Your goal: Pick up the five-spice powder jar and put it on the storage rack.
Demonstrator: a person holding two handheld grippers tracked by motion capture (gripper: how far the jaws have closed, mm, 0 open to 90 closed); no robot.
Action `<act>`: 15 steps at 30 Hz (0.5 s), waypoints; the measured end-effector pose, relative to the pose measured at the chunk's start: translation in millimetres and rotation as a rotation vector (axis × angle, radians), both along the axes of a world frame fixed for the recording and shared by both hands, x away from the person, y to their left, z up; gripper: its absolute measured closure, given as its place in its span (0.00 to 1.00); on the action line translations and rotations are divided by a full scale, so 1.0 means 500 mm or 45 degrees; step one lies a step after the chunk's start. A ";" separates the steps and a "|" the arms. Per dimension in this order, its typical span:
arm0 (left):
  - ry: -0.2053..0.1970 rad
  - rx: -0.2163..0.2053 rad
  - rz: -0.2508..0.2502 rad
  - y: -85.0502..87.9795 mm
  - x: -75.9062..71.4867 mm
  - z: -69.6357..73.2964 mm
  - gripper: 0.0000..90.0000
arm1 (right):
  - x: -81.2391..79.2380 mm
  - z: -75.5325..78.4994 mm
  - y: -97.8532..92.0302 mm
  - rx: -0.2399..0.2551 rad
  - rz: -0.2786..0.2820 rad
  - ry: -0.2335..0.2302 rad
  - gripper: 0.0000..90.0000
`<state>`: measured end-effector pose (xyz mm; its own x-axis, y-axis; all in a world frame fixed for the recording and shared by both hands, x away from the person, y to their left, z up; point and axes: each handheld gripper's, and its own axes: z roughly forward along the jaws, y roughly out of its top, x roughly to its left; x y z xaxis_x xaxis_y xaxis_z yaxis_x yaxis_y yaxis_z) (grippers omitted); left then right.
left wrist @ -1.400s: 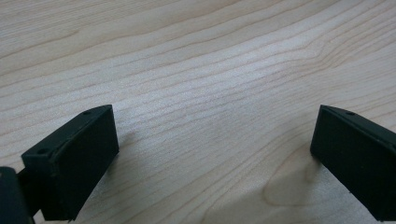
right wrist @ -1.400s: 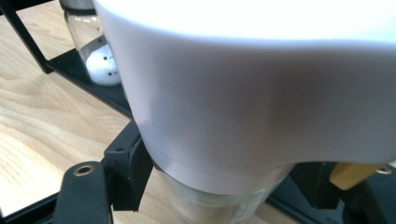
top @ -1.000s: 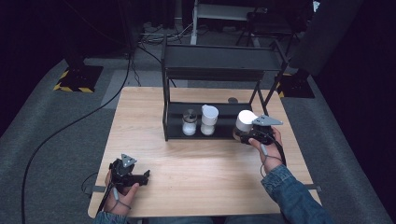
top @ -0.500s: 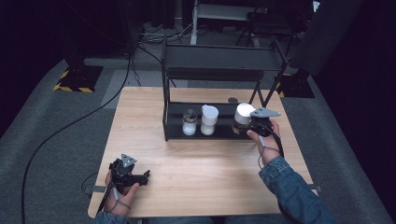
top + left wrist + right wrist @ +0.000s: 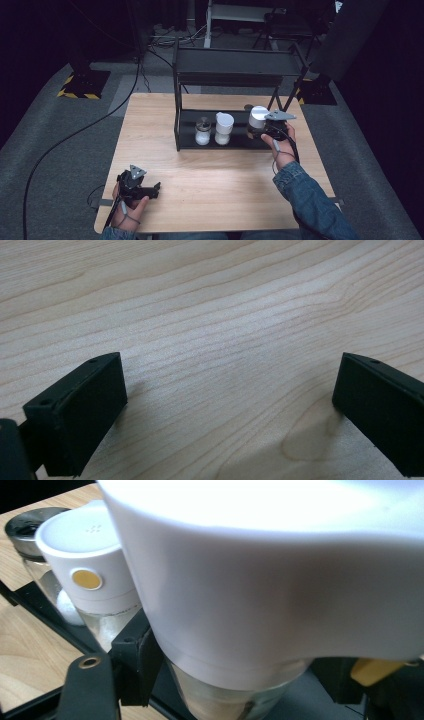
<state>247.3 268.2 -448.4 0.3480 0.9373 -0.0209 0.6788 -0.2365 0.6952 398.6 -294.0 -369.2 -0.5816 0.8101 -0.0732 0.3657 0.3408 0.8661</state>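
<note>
My right gripper (image 5: 257,131) is shut on a glass jar with a broad white lid (image 5: 258,117), held at the right end of the black rack's lower shelf (image 5: 187,145). In the right gripper view the jar (image 5: 280,570) looms close, and the left pad (image 5: 137,662) presses on the glass under its lid. On that shelf stand a white-capped shaker (image 5: 223,128) and a small glass shaker with a metal top (image 5: 202,131). My left gripper (image 5: 155,189) lies open on the wooden table (image 5: 225,185) near its front left corner, nothing between its jaws.
The black two-tier rack (image 5: 240,65) stands at the back middle of the table, its slanted right leg (image 5: 287,97) just behind the held jar. A black cable (image 5: 65,142) runs over the grey floor on the left. In the left gripper view, bare wood (image 5: 225,315) lies ahead.
My right gripper has carried the white-lidded jar away from the person, toward the rack's lower shelf. The left gripper has stayed put.
</note>
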 end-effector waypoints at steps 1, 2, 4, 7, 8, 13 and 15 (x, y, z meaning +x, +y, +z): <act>0.000 0.001 -0.001 0.000 0.000 0.000 0.01 | 0.002 -0.001 0.001 0.002 -0.003 0.002 0.34; 0.000 0.001 -0.001 0.000 0.000 0.000 0.01 | 0.004 -0.002 0.001 0.001 -0.004 0.002 0.34; 0.002 0.003 -0.003 0.000 0.000 0.001 0.01 | 0.008 -0.004 0.002 0.000 -0.006 0.000 0.34; 0.000 0.001 -0.001 0.000 0.000 0.000 0.01 | 0.014 -0.007 0.004 -0.003 -0.009 0.003 0.34; 0.000 0.000 0.000 0.000 0.000 0.000 0.01 | 0.016 -0.008 0.004 0.000 -0.009 0.005 0.34; 0.000 0.001 -0.001 0.000 0.000 0.000 0.01 | 0.025 -0.018 0.007 0.001 -0.011 0.007 0.34; 0.000 0.001 -0.001 0.000 0.000 0.000 0.01 | 0.028 -0.023 0.008 -0.001 -0.013 0.010 0.34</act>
<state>247.4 268.3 -448.4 0.3487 0.9370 -0.0202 0.6785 -0.2375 0.6951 412.8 -290.1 -380.5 -0.5738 0.8160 -0.0691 0.3763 0.3377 0.8627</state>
